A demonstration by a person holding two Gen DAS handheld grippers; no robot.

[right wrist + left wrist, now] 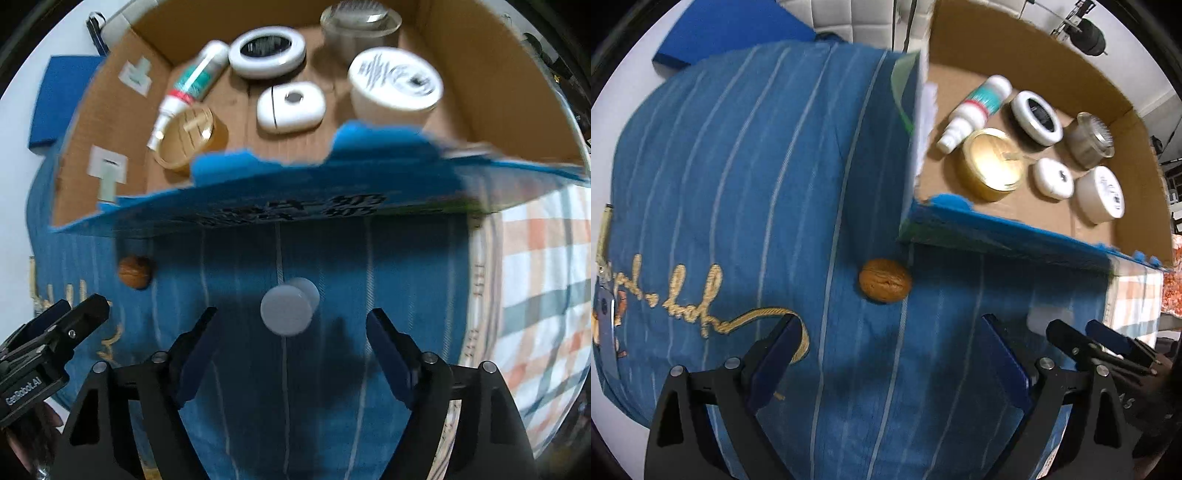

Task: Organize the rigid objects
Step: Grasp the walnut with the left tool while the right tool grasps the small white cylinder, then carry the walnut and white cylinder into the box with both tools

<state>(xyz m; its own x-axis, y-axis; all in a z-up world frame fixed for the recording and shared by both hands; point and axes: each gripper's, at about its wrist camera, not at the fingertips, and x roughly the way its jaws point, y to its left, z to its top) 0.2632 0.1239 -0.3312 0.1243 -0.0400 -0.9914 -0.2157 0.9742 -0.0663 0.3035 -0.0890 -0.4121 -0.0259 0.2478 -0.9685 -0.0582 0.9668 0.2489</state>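
Right hand-held gripper [291,343]: jaws partly open, nothing gripped. A pale disc [286,308], blurred, sits just ahead of the fingertips, centred on the gap and not between the pads. It looks like a round cap or small pot on its side on the blue cloth [240,369]; can't tell more.

Left hand-held gripper [890,354]: jaws wide open, empty. Walnut [885,280] lies on the cloth just ahead of the gap, apart from both pads and close to the near corner of the box [997,229].

Both grippers point steeply down at the cloth. They are side by side, each visible at the edge of the other's view.

In the cardboard box, behind its blue-faced front wall:
- spray bottle [975,110] lying flat
- gold tin [991,164]
- white-rimmed black tin [1036,116]
- clear jar [1089,138]
- small white case [1052,177]
- white tub [1102,194]

View differences:
- Disc shows only in the right wrist view; the left wrist view has just a pale blur near the right gripper's tips.
- Left view shows gold embroidered script [672,295] on the cloth and a blue pad [731,29] beyond it.
- Right view shows a checked cloth [535,295] at its right and white tape patches [107,170] on the box's inner side wall.
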